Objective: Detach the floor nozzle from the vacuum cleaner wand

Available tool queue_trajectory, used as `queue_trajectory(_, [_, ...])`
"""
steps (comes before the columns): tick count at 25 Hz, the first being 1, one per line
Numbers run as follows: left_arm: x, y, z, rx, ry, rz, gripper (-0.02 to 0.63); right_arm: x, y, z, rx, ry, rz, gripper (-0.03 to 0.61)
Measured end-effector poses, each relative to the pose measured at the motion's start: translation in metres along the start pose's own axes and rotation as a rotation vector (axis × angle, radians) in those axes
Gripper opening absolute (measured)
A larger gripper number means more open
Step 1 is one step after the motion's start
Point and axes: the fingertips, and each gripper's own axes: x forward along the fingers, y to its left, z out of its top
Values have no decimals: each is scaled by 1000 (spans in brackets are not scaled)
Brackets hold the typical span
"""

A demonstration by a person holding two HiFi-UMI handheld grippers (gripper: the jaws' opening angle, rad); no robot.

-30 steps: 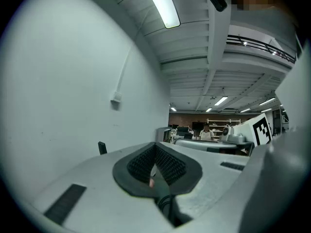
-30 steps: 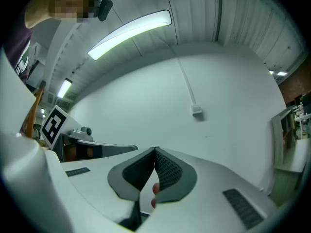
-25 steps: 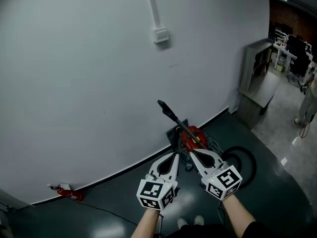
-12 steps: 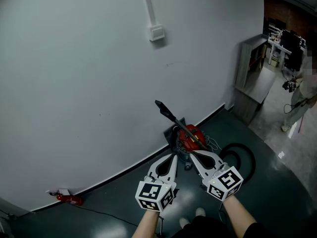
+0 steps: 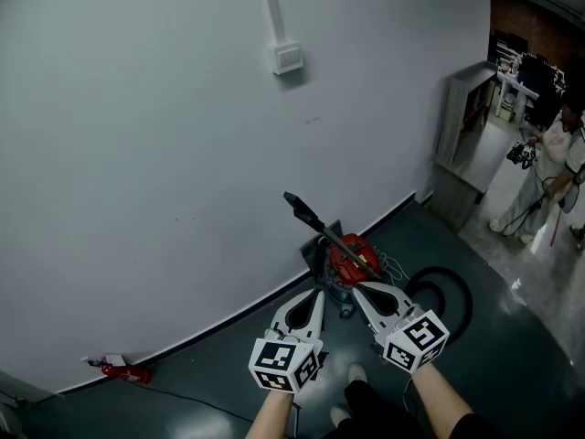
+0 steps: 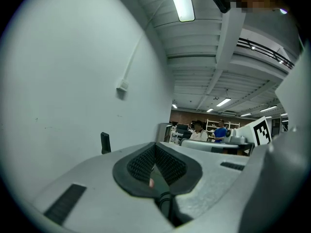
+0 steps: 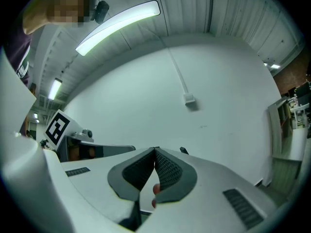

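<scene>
A red vacuum cleaner [image 5: 353, 256] stands on the dark floor against the grey wall. Its black wand [image 5: 322, 227] slants up to the left and ends in a black piece [image 5: 293, 200]. That black end also shows in the left gripper view [image 6: 105, 142] and just over the jaws in the right gripper view [image 7: 183, 150]. I cannot make out the floor nozzle for sure. My left gripper [image 5: 319, 292] [image 6: 155, 145] and right gripper [image 5: 357, 287] [image 7: 155, 151] hang side by side just short of the vacuum. Both are shut and hold nothing.
A black hose [image 5: 450, 293] loops on the floor right of the vacuum. A red fire extinguisher [image 5: 124, 371] lies by the wall at left. A grey cabinet [image 5: 461, 126] stands at right, with a person [image 5: 548, 167] beyond it. A switch box [image 5: 287, 58] sits on the wall.
Both grippers have come a little lower and nearer the vacuum, still shut. The person at the far right has walked closer. A shoe has stepped forward below the grippers.
</scene>
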Motion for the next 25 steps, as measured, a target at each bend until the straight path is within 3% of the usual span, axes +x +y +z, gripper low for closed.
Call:
queue_trajectory(14, [75, 43, -6, -29, 47, 22, 6, 54, -70, -12, 51, 28, 6, 18])
queue_trajectory(25, [118, 59, 0, -26, 63, 70, 6, 79, -107, -12, 66, 48, 63, 18])
